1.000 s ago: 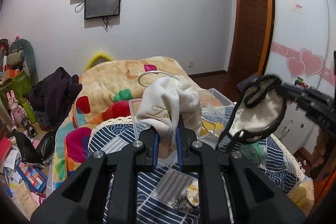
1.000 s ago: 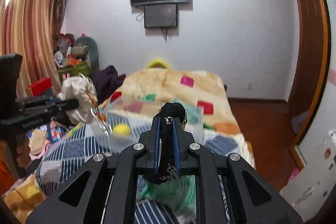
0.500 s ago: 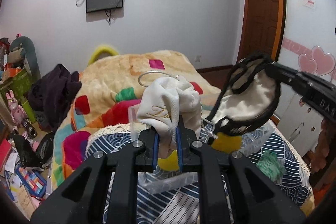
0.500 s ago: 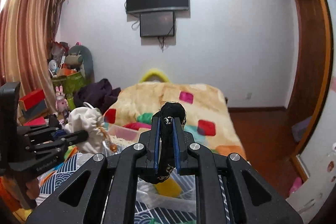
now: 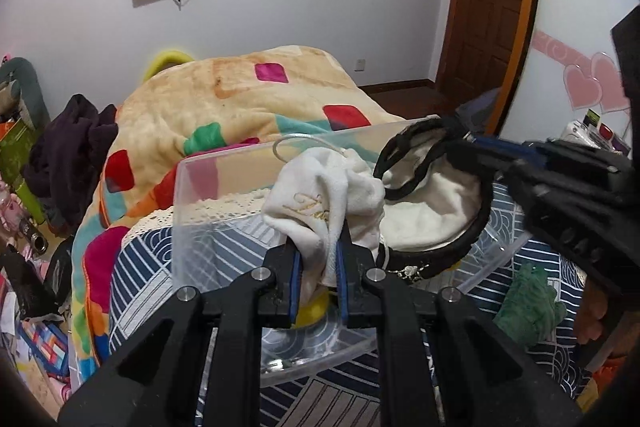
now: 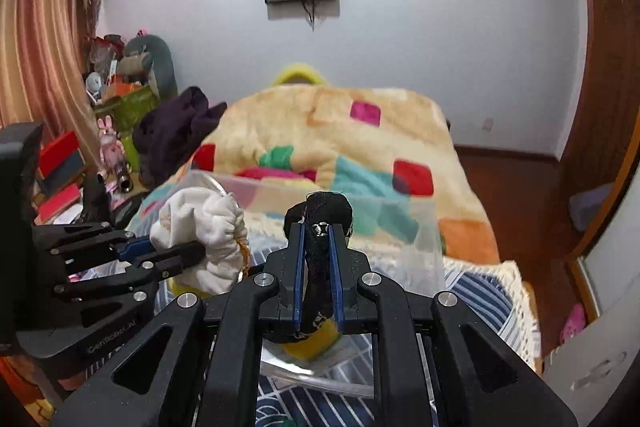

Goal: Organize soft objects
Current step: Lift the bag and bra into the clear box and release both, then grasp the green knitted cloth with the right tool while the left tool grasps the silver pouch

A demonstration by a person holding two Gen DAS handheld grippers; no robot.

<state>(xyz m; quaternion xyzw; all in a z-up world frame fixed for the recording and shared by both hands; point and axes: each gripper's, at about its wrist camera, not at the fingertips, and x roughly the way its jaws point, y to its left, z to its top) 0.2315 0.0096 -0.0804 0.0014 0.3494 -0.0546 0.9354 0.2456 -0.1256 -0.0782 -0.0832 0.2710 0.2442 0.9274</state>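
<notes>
Grippers both sit over the clear bin (image 5: pixel 208 211) on the bed, w/ me looking fwd along each pair of fingers. My left gripper (image 5: pixel 318 267) points level toward the bin's far wall; its fingers are pinched on the white pouch (image 5: pixel 324 203), which bunches up above the tips and hangs over the bin's inside. In the right wrist view the same gripper (image 6: pixel 172 255) comes in from the left side of the bin, the pouch (image 6: pixel 204 239) bulging past its tips.

My right gripper (image 6: pixel 318 267) also aims level over the bin (image 6: pixel 424 227), fingers clamped on the black pouch (image 6: pixel 320 211). From the left wrist cam that pouch (image 5: pixel 432 203) hangs open, white lining showing inside a black rim, just right of the white one and touching it or nearly so; can't tell which.

Hard to read: a yellow thing (image 5: pixel 312 311) lies in the bin bottom, mostly hidden behind the fingers in both views, so I can't say what it is. Gold lettering on the white pouch is too folded to read. The right gripper body is blurred and cut off at the frame edge in the left cam.

A green cloth (image 5: pixel 528 311) lies on the striped cover outside the bin, to its right.
</notes>
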